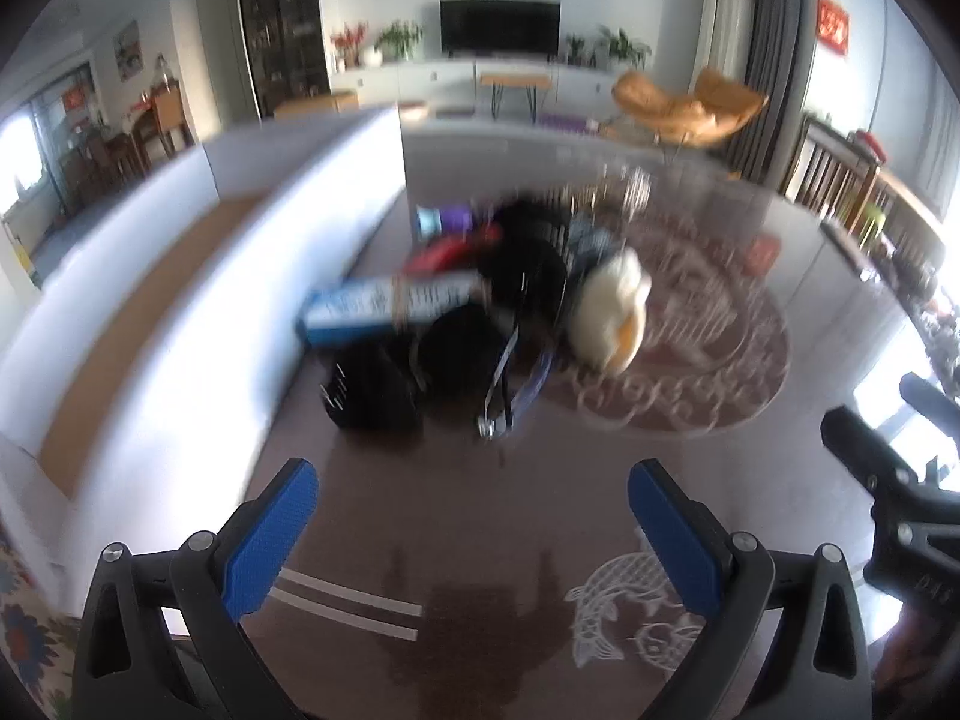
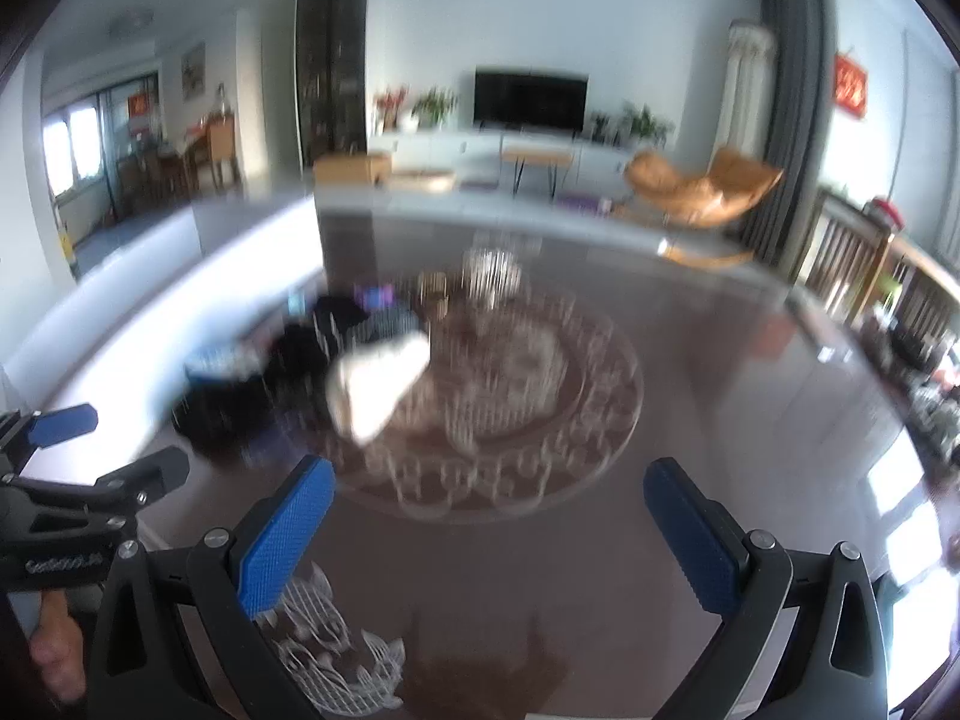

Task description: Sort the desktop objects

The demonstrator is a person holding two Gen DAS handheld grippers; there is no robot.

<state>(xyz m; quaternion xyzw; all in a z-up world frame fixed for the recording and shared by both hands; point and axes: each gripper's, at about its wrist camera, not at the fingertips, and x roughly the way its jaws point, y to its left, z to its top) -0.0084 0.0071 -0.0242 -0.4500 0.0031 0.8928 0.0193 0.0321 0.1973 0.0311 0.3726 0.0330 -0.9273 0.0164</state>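
Brown glossy surface [image 1: 456,540] with a round lace-pattern mat [image 1: 708,336] fills both blurred views, a living room with a television [image 1: 500,25] behind. Left claw [image 1: 471,531] stands wide and holds nothing; right claw [image 2: 489,531] likewise gapes wide, empty. Ahead of both, well apart from them, lies a heap: a blue box [image 1: 384,303], black items [image 1: 372,387], a white soft object [image 1: 612,309], beside a white open box [image 1: 180,300].

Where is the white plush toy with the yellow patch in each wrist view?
Left wrist: the white plush toy lies right of centre, at the pile's right edge.
Right wrist: it lies left of centre.
Shared landmark: the round patterned lace mat under its edge.
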